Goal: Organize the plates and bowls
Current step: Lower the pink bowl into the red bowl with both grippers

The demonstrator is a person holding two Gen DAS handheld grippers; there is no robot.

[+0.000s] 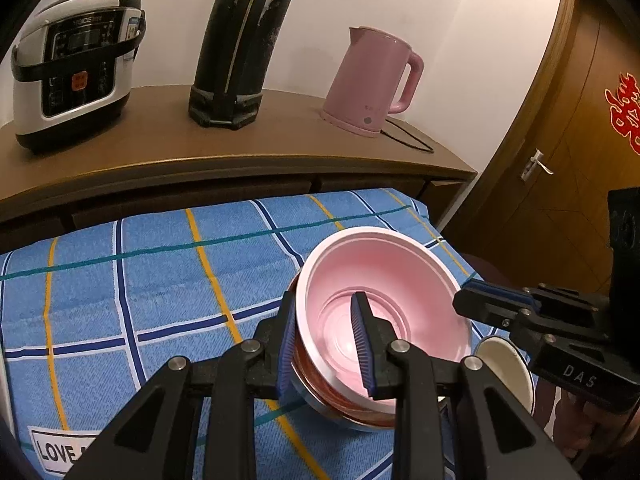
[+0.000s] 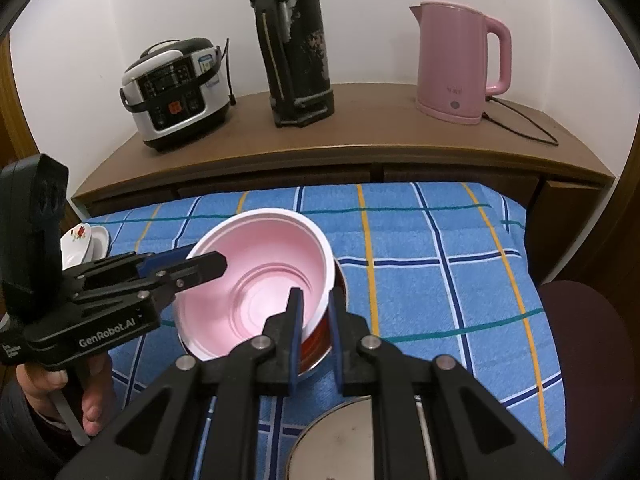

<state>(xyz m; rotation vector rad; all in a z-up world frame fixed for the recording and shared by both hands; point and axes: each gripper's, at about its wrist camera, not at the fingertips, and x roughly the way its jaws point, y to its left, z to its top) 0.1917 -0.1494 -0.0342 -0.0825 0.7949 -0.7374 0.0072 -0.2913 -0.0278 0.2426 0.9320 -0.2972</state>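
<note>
While the left wrist view looks over the blue checked cloth (image 1: 160,272), the left gripper (image 1: 326,344) grasps the near-left rim of the pink bowl (image 1: 384,280), which sits in a red-sided bowl (image 1: 344,400). From the right wrist view, the right gripper (image 2: 314,340) straddles the bowl's near-right rim, its fingers (image 2: 295,332) clamping the wall; a floral dish (image 2: 86,240) lies far left.
</note>
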